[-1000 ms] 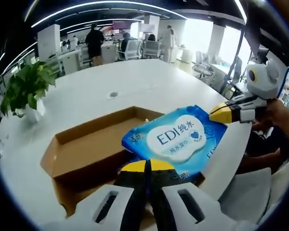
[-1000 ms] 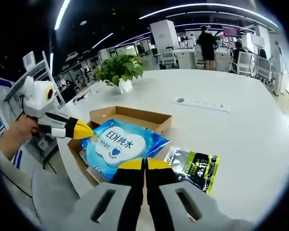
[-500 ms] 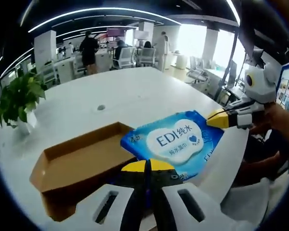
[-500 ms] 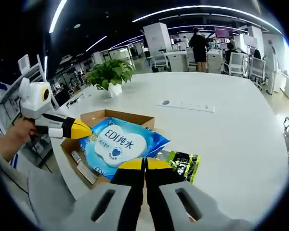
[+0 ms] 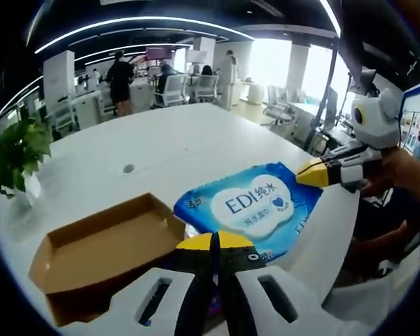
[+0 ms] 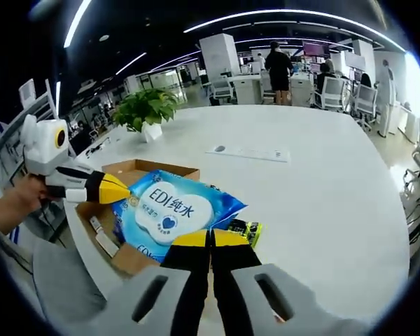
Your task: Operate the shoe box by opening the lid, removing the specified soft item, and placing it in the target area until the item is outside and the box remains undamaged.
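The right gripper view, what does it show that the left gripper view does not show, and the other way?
The right gripper view alone shows a green and black packet on the table beside the wipes, a small white item lying inside the cardboard box, and a grey strip on the tabletop. The left gripper view alone shows bright windows behind the table. Both share the blue wipes pack, held at two edges by the left gripper and right gripper, the open box, the potted plant and the white table.
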{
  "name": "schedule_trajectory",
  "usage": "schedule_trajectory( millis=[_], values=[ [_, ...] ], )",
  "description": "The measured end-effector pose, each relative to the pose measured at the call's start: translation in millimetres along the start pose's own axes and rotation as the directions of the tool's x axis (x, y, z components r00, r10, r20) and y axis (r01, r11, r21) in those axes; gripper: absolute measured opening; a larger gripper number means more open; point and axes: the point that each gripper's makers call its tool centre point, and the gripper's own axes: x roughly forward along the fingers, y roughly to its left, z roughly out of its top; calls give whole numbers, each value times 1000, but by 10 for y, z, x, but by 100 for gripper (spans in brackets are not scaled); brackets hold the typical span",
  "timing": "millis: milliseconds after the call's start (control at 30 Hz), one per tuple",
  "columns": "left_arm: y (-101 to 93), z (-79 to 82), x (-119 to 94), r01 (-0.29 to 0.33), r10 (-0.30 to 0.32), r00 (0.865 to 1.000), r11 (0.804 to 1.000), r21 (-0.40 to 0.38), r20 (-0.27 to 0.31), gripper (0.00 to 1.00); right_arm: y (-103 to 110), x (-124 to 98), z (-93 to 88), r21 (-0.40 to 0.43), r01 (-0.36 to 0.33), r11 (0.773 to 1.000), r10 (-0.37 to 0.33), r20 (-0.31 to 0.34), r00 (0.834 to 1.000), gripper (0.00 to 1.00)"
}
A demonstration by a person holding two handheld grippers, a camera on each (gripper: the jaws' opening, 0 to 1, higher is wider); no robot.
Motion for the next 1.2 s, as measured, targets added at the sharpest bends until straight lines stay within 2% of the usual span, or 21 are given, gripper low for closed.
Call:
schedule_trajectory(
  millis=[333,733,1000,1167,1200],
  values=[
    [-80,-34,245,17,-17,1000,1000,7,-12,0,-217,76,-63,-12,26,1000,-26,-13,1000,0],
    [-46,-217,563,15,-10,996,998,54,-90,0,-394,349,-233,-22,17,1000,-18,-59,998,0],
    [11,-374,757,11,11,986,991,136,-164,0,-460,533,-327,-44,15,999,-18,-91,996,0],
    [29,-460,853,20,32,977,971,238,-213,0,-511,628,-386,-55,14,998,-20,-106,994,0],
    [29,-469,868,19,35,975,971,239,-218,0,-514,641,-394,-55,13,998,-19,-108,994,0]
  ],
)
